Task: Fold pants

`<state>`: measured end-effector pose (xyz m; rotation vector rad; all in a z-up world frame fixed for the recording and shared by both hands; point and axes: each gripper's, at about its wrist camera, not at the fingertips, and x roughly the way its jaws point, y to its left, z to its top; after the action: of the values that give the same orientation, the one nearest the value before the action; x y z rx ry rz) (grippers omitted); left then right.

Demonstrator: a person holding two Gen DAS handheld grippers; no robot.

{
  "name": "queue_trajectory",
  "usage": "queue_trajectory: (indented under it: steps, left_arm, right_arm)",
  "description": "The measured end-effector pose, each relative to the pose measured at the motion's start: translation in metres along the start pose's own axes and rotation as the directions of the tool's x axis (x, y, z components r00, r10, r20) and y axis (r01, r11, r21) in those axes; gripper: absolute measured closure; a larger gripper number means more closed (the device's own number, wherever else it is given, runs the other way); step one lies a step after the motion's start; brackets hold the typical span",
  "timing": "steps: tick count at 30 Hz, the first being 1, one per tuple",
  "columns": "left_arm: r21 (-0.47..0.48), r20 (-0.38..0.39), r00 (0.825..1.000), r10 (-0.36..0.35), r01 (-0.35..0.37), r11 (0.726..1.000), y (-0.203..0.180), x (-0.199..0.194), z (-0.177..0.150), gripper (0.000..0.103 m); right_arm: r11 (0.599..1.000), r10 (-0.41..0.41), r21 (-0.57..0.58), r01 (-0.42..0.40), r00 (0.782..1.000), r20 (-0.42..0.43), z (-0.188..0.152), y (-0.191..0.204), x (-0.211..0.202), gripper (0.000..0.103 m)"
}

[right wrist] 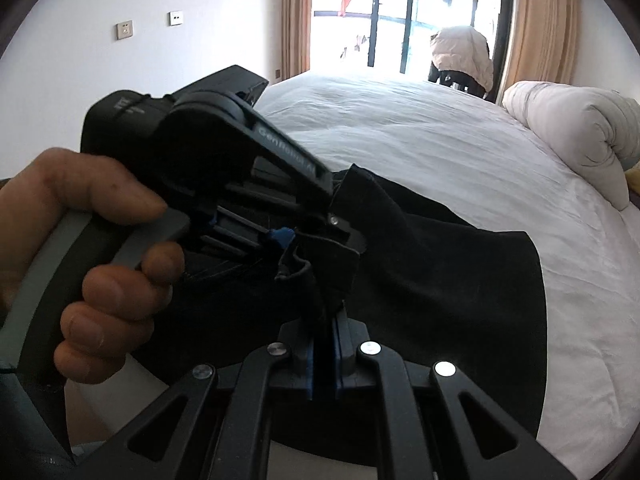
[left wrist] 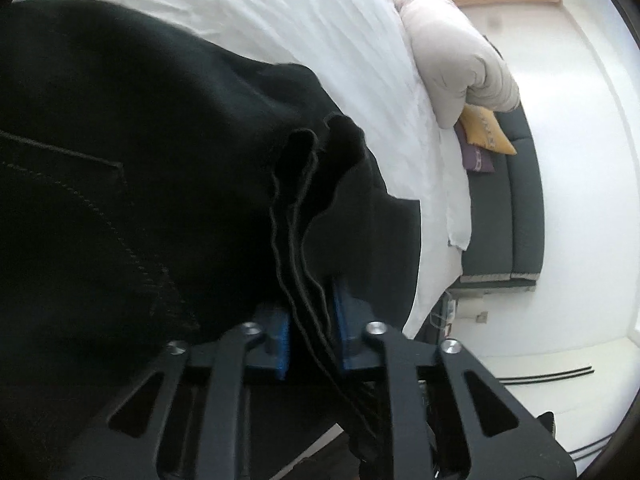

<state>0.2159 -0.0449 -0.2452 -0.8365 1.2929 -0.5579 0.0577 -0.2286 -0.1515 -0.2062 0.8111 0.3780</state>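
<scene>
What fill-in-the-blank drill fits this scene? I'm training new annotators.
1. The black pants lie on a bed with a ____ sheet.
2. The right hand-held gripper is shut on the ____.
3. Beside the rolled duvet lies a ____ cushion.
4. The left hand-held gripper has blue pads pinching ____ fabric.

Missing words: white; pants; yellow; black

White-sheeted bed point(right wrist: 460, 148), black pants point(right wrist: 460, 272) spread on it, rolled duvet point(right wrist: 576, 132) at its edge

The black pants point(left wrist: 140, 184) are matt woven cloth with stitched seams. The bedsheet point(right wrist: 460, 148) is white, creased cotton-like cloth. The left gripper point(left wrist: 310, 320) is matt black plastic with shiny metal rivets.
</scene>
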Motion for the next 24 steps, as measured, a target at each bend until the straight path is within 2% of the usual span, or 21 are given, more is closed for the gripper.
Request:
queue_trajectory:
  steps: [8, 12, 15, 16, 19, 21, 24]
  left_arm:
    - [0.053, 0.046, 0.997, 0.056, -0.058, 0.997, 0.005, -0.017, -0.015, 0.092]
    - [0.075, 0.054, 0.995, 0.082, -0.086, 0.993, 0.012, -0.012, -0.019, 0.092]
    - [0.067, 0.046, 0.996, 0.072, -0.075, 0.995, 0.016, -0.01, -0.017, 0.092]
    - [0.073, 0.04, 0.997, 0.073, -0.076, 0.994, 0.015, -0.01, -0.016, 0.092]
    - [0.103, 0.044, 0.994, 0.1, -0.104, 0.989, 0.011, -0.019, -0.014, 0.092]
    - [0.115, 0.063, 0.99, 0.126, -0.133, 0.984, 0.006, -0.024, -0.013, 0.091]
    - [0.152, 0.095, 0.977, 0.193, -0.206, 0.967, -0.004, -0.039, -0.014, 0.091]
  right_arm:
    - [0.997, 0.024, -0.078, -0.026, 0.999, -0.021, -0.01, 0.02, -0.005, 0.095]
    - [0.995, 0.028, -0.097, -0.032, 0.999, -0.044, -0.013, 0.024, 0.003, 0.094]
    - [0.994, 0.038, -0.096, -0.045, 0.996, -0.075, -0.013, 0.027, 0.015, 0.084]
    - [0.994, 0.048, -0.089, -0.056, 0.994, -0.1, -0.015, 0.028, 0.02, 0.072]
    - [0.991, 0.126, -0.032, -0.13, 0.987, -0.101, -0.017, 0.032, 0.012, 0.05]
    - [0.983, 0.182, 0.012, -0.182, 0.98, -0.08, -0.015, 0.028, 0.003, 0.041]
    - [0.955, 0.285, 0.102, -0.279, 0.958, -0.044, -0.01, 0.012, -0.015, 0.04]
